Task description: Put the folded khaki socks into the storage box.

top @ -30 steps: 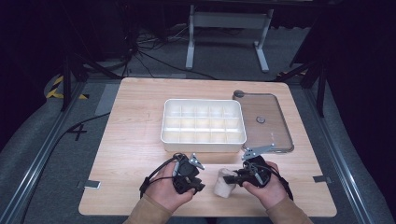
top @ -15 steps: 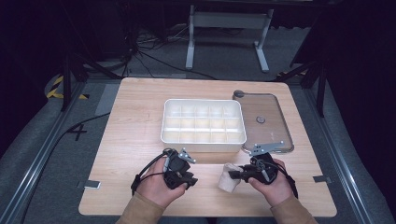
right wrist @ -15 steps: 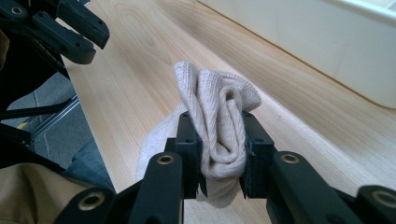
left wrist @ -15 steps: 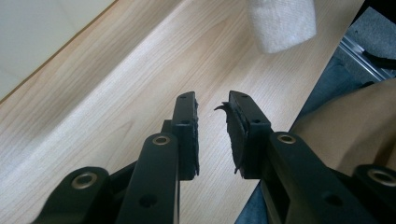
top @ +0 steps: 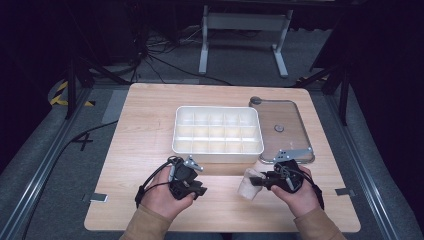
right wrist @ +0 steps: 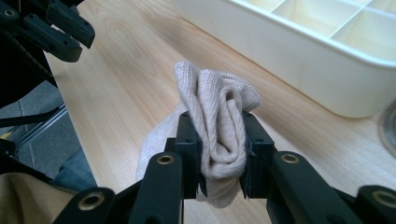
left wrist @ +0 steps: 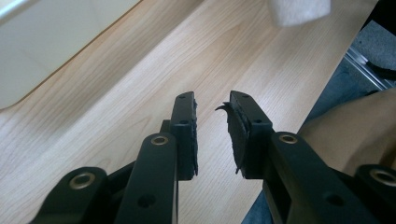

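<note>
- High view: right gripper [top: 261, 181] at lower right of centre, clamped on a rolled beige sock [top: 248, 184], held just in front of the near wall of the white divided box [top: 218, 150].
- Right gripper view: same sock [right wrist: 219, 121] squeezed between the two black jaws, bundle standing up out of them, a loose flap hanging at lower left; the box [right wrist: 299, 51] across the upper right.
- High view again: left gripper [top: 196, 190] at lower left of centre, well apart from the sock, bare wood between them.
- Left gripper view: left gripper [left wrist: 212, 126] with jaws apart, nothing between them, having just been opening; worn pad edge curling off the right-hand jaw.
- Same view: pale corner of the sock [left wrist: 299, 10] at the top edge, right of centre; box wall [left wrist: 46, 37] filling the upper left.
- High view: wooden table [top: 145, 125] under everything; clear lid [top: 280, 127] lying flat to the right of the box, touching or almost touching its side.
- Both hands [top: 165, 192] [top: 300, 192] entering from the bottom edge, tan sleeves at the wrists.
</note>
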The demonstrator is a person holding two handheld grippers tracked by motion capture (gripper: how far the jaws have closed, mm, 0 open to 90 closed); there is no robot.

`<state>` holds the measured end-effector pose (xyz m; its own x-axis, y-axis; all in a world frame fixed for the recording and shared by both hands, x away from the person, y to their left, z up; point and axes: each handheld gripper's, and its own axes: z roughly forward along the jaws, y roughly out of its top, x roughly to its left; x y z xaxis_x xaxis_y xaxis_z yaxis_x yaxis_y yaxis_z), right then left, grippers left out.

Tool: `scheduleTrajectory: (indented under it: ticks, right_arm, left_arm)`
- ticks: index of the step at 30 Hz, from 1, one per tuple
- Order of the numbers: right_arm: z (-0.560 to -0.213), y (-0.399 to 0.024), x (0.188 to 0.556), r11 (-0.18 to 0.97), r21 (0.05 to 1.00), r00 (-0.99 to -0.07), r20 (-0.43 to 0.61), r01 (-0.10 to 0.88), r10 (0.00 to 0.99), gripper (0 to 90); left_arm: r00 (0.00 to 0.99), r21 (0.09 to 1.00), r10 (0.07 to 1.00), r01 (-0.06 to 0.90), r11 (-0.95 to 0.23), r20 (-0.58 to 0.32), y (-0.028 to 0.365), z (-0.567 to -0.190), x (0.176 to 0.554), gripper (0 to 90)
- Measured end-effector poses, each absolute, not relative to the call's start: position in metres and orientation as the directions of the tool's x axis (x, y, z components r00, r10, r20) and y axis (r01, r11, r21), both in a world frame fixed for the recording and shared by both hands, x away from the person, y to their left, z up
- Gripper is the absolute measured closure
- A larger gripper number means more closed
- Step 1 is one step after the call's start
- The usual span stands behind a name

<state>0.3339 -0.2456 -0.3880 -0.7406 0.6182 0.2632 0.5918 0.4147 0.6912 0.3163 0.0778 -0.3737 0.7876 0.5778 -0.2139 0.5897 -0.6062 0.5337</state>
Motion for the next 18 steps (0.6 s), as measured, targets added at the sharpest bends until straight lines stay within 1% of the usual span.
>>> scheduleTrajectory:
  ticks: [7,18]
  right_arm:
    - [-0.382,-0.254,0.341,0.391,0.698,-0.728,0.275,0.6,0.628,73.0]
    - [-0.354,-0.264,0.356,0.4,0.701,-0.725,0.241,0.59,0.646,73.0]
  left_arm:
    - [0.769,0.538,0.598,0.61,-0.582,-0.224,0.085,-0.373,0.319,72.2]
    - [0.756,0.548,0.612,0.621,-0.56,-0.232,0.096,-0.37,0.319,72.1]
